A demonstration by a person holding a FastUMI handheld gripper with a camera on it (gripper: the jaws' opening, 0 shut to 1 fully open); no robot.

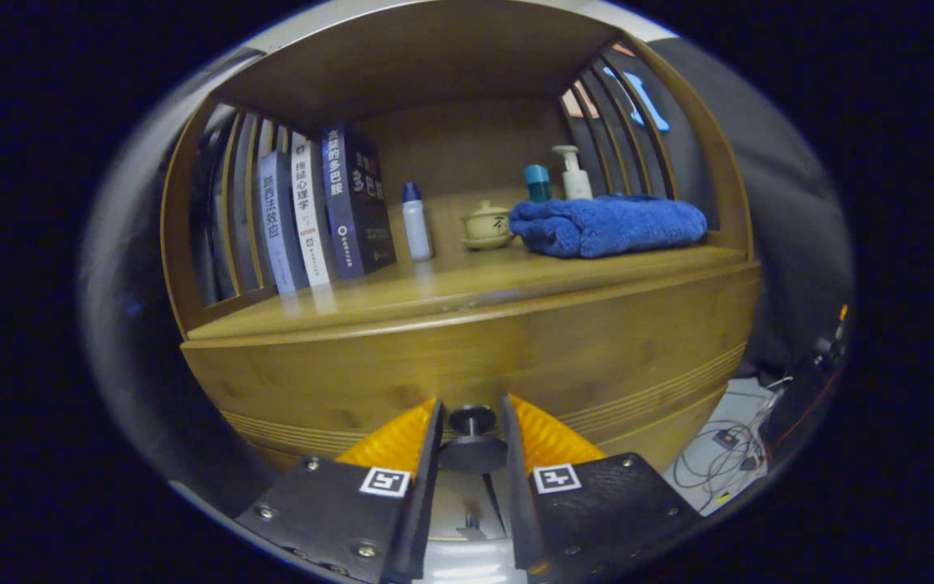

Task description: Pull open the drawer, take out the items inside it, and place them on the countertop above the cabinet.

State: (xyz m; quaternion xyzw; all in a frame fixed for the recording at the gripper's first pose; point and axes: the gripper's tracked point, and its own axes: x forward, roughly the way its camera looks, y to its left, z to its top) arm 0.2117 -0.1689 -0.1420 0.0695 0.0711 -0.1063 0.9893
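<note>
Sitting between the two fingers of the gripper (472, 430) is the dark round knob (471, 420) of the drawer (467, 369). The fingers are close on each side of the knob, but I cannot tell if they squeeze it. The drawer front looks shut, flat under the countertop (467, 284). On the countertop lie a folded blue towel (609, 225), a small teacup (488, 224), a white bottle (416, 221), a pump bottle (574, 172) and some books (325, 211) standing up.

books (317, 211) upright | spray bottle (416, 221) | lidded cup (488, 224) | folded blue towel (609, 225) | pump bottle (574, 173)
</note>
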